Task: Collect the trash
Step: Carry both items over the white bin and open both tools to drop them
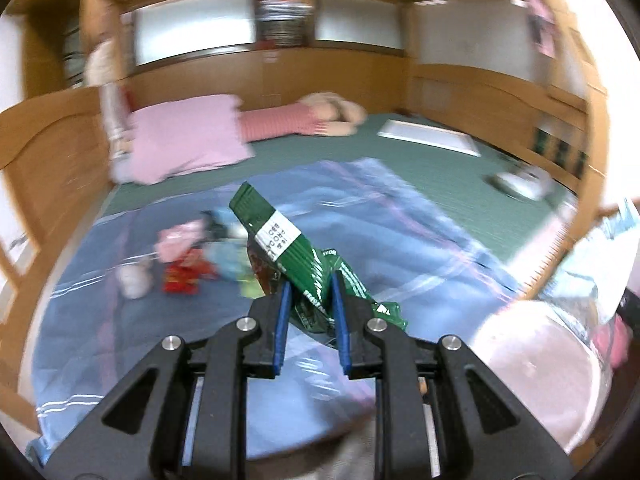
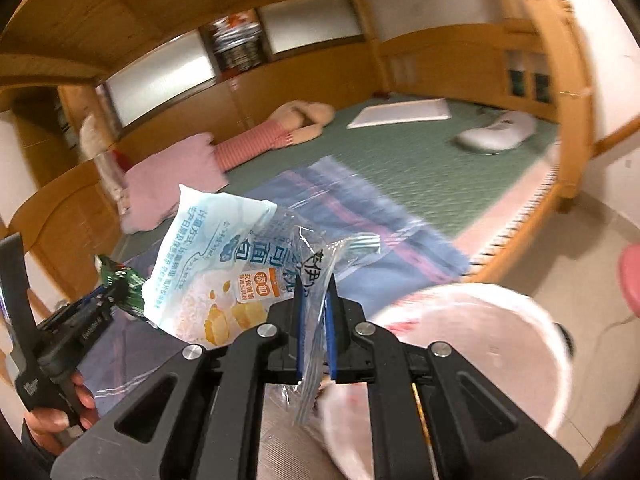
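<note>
My left gripper point(image 1: 309, 286) is shut on a crumpled green snack wrapper point(image 1: 280, 240) and holds it above the blue blanket point(image 1: 420, 240). My right gripper point(image 2: 314, 292) is shut on a clear and light-blue bread bag point(image 2: 208, 264), held in the air over the bed's edge. The left gripper with the green wrapper point(image 2: 120, 280) shows at the left of the right wrist view. More trash lies on the blanket: a red packet point(image 1: 184, 276), a pink wrapper point(image 1: 176, 240) and a crumpled white piece point(image 1: 134, 280). A pale pink bin point(image 2: 480, 352) stands just below and right of my right gripper; it also shows in the left wrist view point(image 1: 536, 360).
The bed has a green mat point(image 1: 440, 168), a pink pillow point(image 1: 188, 140), a striped plush toy point(image 1: 304, 120), a white board point(image 1: 428, 136) and a white device point(image 1: 520, 182). Wooden bed frame and walls surround it. A pink stool point(image 2: 630, 280) stands on the floor at the right.
</note>
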{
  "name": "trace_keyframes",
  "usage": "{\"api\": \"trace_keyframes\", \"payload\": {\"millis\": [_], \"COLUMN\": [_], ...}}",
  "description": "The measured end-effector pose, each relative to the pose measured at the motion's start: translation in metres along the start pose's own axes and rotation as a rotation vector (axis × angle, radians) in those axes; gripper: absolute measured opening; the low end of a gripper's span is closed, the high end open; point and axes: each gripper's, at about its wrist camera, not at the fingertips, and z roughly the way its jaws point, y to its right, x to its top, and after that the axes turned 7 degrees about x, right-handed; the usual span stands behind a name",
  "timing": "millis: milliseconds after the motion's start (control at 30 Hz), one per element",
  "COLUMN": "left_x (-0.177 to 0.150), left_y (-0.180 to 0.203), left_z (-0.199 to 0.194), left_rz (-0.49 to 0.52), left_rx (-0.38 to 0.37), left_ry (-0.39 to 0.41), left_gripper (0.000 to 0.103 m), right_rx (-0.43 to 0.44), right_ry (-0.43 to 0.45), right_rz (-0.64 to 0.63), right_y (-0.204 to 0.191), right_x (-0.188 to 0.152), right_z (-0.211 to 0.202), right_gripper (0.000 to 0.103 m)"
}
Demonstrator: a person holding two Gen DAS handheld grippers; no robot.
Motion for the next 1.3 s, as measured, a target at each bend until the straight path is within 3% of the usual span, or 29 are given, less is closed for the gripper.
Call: {"api": "trace_keyframes", "payload": {"millis": [167, 367, 700, 767, 867, 967, 1300], "left_x": [-0.018, -0.047, -0.067, -0.071, -0.074, -0.073, -0.067], "left_y": [0.07, 0.137, 0.188, 0.196, 0.201, 0.203, 0.19], "left_z": [-0.015, -0.027, -0.027, -0.024, -0.022, -0.025, -0.03], "left_rz": [0.095, 0.218, 0.32, 0.338, 0.346, 0.352, 0.315], "left_rx": [-0.142, -0.214, -0.292, -0.301, -0.317, -0.323, -0.352], "left_ry": [-0.011, -0.016, -0.032, -0.042, -0.049, -0.033, -0.028], "left_gripper": [0.021, 0.021, 0.024, 0.032, 0.056, 0.068, 0.074], "right_rx": [-0.089, -0.148, -0.179, -0.186, -0.195, -0.203, -0.209], "right_ry": [0.048, 0.079, 0.113, 0.116, 0.116, 0.116, 0.097], "right_rz": [0.041, 0.091, 0.115, 0.117, 0.125, 0.132, 0.132], "right_y": [0.04, 0.074, 0.089, 0.092, 0.096, 0.1, 0.097], "right_x": [-0.013, -0.032, -0.036, -0.037, -0.039, -0.039, -0.038], "right_z": [-0.052, -0.09, -0.114, -0.117, -0.121, -0.122, -0.114], "right_gripper": [0.01, 0.01, 0.01, 0.01, 0.01, 0.01, 0.01]}}
